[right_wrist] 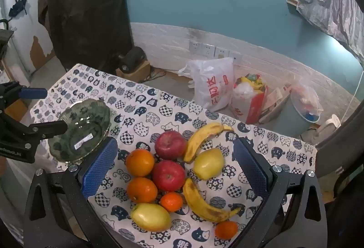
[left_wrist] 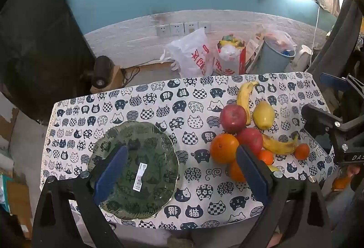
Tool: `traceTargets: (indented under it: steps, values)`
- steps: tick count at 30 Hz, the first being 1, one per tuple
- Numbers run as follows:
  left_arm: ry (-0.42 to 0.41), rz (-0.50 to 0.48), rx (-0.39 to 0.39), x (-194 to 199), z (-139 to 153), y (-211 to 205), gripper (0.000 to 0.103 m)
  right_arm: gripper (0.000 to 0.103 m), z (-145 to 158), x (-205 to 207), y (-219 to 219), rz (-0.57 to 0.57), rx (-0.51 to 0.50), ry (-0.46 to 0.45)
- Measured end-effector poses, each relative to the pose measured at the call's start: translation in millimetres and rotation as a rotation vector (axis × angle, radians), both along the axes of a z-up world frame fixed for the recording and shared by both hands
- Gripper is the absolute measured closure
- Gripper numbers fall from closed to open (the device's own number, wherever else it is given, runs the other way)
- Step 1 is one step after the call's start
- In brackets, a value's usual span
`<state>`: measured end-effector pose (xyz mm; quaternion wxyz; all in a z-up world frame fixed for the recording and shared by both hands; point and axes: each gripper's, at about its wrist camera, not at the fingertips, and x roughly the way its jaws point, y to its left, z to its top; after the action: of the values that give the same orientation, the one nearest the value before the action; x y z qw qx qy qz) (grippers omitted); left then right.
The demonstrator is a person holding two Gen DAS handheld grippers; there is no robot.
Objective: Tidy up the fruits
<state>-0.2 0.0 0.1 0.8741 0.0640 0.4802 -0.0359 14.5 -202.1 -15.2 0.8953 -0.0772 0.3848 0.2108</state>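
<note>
A green glass plate (left_wrist: 157, 141) (right_wrist: 97, 111) lies on the left of a table covered with a cat-print cloth (left_wrist: 159, 109) (right_wrist: 145, 107). A heap of fruit sits to the right: two red apples (right_wrist: 170, 144), oranges (right_wrist: 140, 162), two bananas (right_wrist: 200, 141), yellow lemon-like fruits (right_wrist: 208, 163) and small tangerines (right_wrist: 171, 202). My left gripper (left_wrist: 182, 170) hangs open above the plate's right side, nothing between its fingers. My right gripper (right_wrist: 175, 168) stands open over the fruit heap, holding nothing. The right gripper shows at the right edge of the left wrist view.
Behind the table, on the floor by the wall, stand a white plastic bag (right_wrist: 213, 86), a red and white bag (right_wrist: 248, 97) and a blue bin (right_wrist: 302, 116). A black device on a wooden block (right_wrist: 134, 61) sits at the back left. A dark cloth hangs left.
</note>
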Motion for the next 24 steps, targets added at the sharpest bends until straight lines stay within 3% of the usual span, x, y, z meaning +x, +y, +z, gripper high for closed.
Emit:
traceTargets:
  steps: [24]
  values:
    - [0.021,-0.006,0.006,1.0,-6.0,0.5,0.006,0.003,-1.9,2.3,1.2,0.001,-0.011,0.011]
